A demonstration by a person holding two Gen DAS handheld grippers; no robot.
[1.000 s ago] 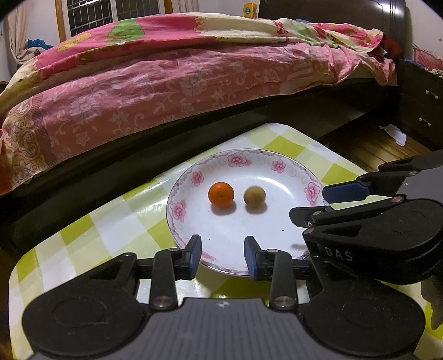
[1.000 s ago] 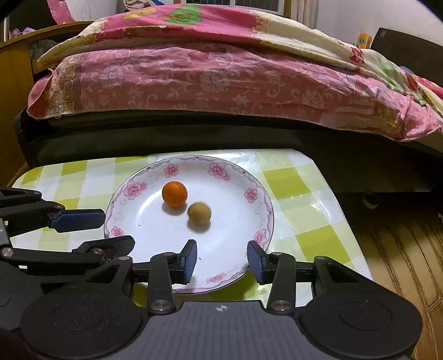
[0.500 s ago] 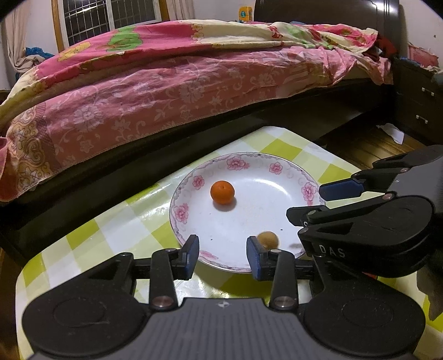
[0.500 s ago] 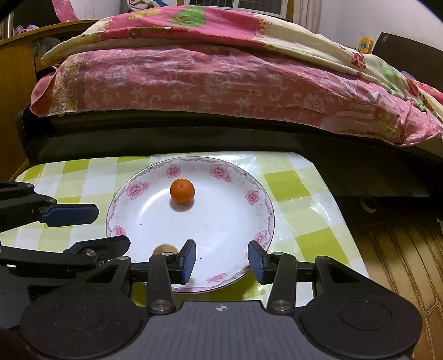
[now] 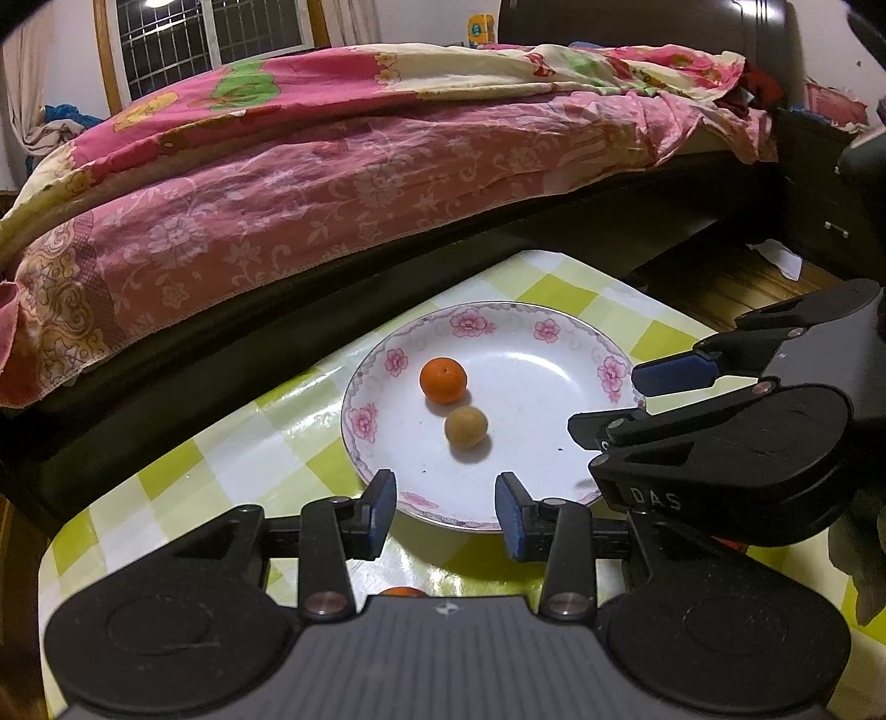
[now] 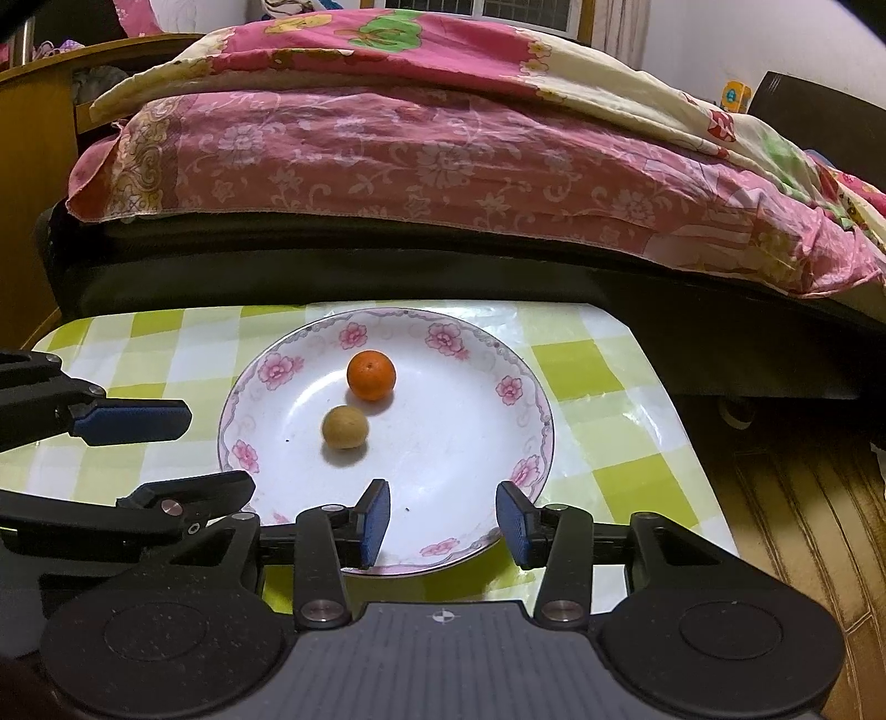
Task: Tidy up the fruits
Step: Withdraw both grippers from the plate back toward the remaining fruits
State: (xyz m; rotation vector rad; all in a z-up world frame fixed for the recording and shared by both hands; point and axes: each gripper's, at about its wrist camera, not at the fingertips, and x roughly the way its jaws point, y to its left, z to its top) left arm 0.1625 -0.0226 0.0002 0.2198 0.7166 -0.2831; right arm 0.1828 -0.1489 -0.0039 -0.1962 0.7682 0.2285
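Both my left gripper [image 5: 446, 507] and right gripper [image 6: 442, 523] hover released and empty at the near rim of the flowered plate [image 6: 531, 410]. The brown round fruit [image 6: 345, 427], beside the tangerine [image 6: 371, 375], lies ahead-left of my right jaws and roughly straight ahead of my left. An orange sliver [image 5: 402, 591] under my left gripper is mostly hidden.

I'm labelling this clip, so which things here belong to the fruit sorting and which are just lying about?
Job: orange fruit, brown fruit, flowered plate, left gripper, right gripper.
Lying about: pink quilt, checked tablecloth, yellow toy.
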